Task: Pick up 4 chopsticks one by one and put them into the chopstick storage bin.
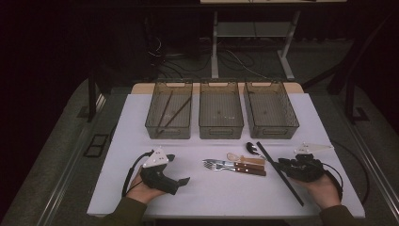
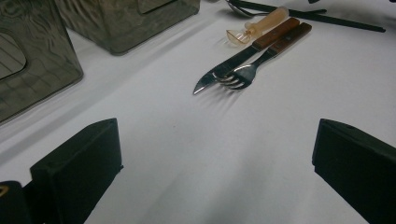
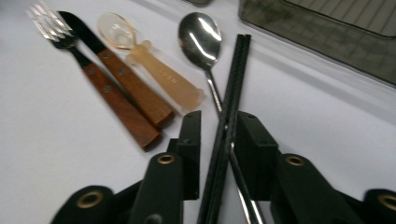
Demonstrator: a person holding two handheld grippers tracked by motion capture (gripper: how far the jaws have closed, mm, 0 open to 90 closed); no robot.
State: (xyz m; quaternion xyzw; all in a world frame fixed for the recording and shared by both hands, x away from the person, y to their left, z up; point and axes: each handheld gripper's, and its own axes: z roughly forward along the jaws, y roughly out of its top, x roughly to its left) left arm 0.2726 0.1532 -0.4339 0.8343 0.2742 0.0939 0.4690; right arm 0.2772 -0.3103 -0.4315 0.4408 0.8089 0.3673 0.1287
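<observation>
A pair of black chopsticks (image 3: 236,70) lies slanted on the white table (image 1: 211,193), crossing the handle of a metal spoon (image 3: 201,37). My right gripper (image 3: 218,119) straddles the chopsticks and the spoon handle. Its jaws stand narrowly apart, with a small gap still showing on the left side. The high view shows the chopsticks (image 1: 289,186) lying flat past my right gripper (image 1: 282,164). Left of them lie a translucent amber spoon (image 3: 154,70), a wood-handled knife (image 3: 130,86) and a wood-handled fork (image 3: 112,100). My left gripper (image 2: 215,163) rests open over bare table.
Three smoky plastic bins stand in a row at the back: left bin (image 1: 151,123) with dark chopsticks inside, middle bin (image 1: 221,129), right bin (image 1: 291,122). Bare table stretches between my left gripper (image 1: 181,181) and the cutlery. The front table edge is close to both hands.
</observation>
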